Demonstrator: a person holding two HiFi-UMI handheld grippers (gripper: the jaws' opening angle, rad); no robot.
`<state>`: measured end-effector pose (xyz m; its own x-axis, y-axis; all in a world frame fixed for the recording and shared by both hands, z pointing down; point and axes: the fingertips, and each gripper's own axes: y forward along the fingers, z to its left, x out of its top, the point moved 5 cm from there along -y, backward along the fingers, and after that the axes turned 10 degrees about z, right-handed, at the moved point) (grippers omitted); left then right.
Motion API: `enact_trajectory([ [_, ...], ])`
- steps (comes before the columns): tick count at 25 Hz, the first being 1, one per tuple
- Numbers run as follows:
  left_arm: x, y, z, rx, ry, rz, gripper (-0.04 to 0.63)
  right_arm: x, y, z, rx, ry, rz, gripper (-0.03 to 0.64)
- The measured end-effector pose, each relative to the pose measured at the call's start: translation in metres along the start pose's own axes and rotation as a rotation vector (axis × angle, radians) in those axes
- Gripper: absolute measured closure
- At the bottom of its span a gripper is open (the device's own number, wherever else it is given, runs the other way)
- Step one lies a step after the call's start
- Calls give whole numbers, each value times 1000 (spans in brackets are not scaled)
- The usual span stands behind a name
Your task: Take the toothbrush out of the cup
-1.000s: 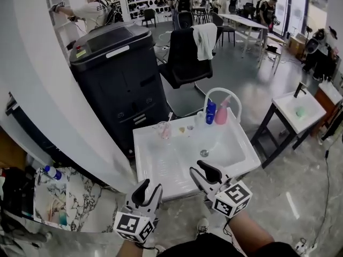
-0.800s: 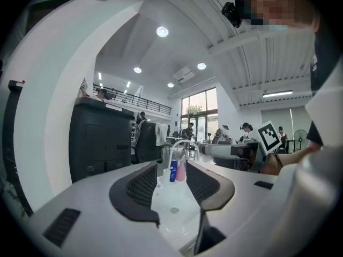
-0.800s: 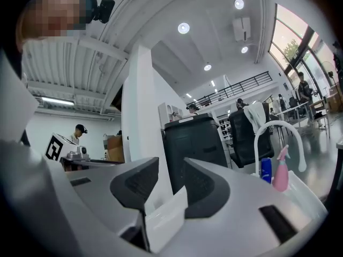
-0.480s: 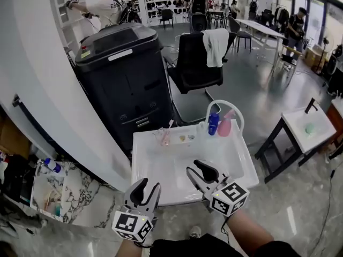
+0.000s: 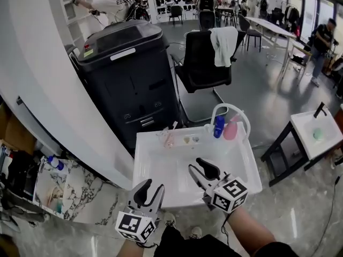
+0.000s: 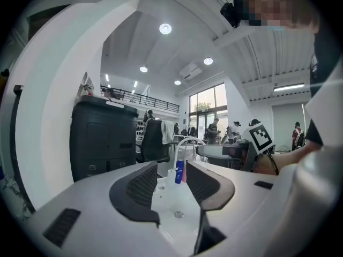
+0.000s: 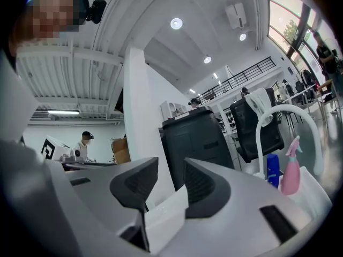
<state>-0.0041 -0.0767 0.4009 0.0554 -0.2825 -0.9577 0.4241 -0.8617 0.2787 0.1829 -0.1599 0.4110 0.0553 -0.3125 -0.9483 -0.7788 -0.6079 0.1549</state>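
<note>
A clear cup (image 5: 167,138) stands on the back ledge of the white sink (image 5: 147,159), left of the faucet. A pink toothbrush (image 5: 171,129) leans out of it. My left gripper (image 5: 148,189) hovers open at the sink's front left edge, far short of the cup. My right gripper (image 5: 202,167) is over the front of the basin and open; its jaws have just been opening, with nothing between them. In the left gripper view the left gripper (image 6: 170,183) frames the basin. In the right gripper view the right gripper (image 7: 169,183) shows a white sink corner (image 7: 166,216) beyond it.
A blue bottle (image 5: 218,126), a pink spray bottle (image 5: 231,130) and a white arched faucet (image 5: 231,109) stand at the sink's back right. A big black cabinet (image 5: 128,74) is behind the sink, a white wall to the left. A second small sink (image 5: 316,133) stands at the right.
Both grippers have drifted a little toward the sink while the head view swung. The right jaws stand slightly wider. Nothing was taken hold of.
</note>
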Motion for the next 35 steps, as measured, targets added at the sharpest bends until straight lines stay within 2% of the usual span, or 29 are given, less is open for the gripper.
enact_trajectory([
  [10,0,35,20,-15,-5,-8,420,6,38,-27,-5,3,13,463],
  [22,5,79,66,-84,-25,2,420,-1,110,-70,-57,99,57,457],
  [35,-9,127,124,-156,-33,66,420,-34,203,-123,-131,213,135,456],
])
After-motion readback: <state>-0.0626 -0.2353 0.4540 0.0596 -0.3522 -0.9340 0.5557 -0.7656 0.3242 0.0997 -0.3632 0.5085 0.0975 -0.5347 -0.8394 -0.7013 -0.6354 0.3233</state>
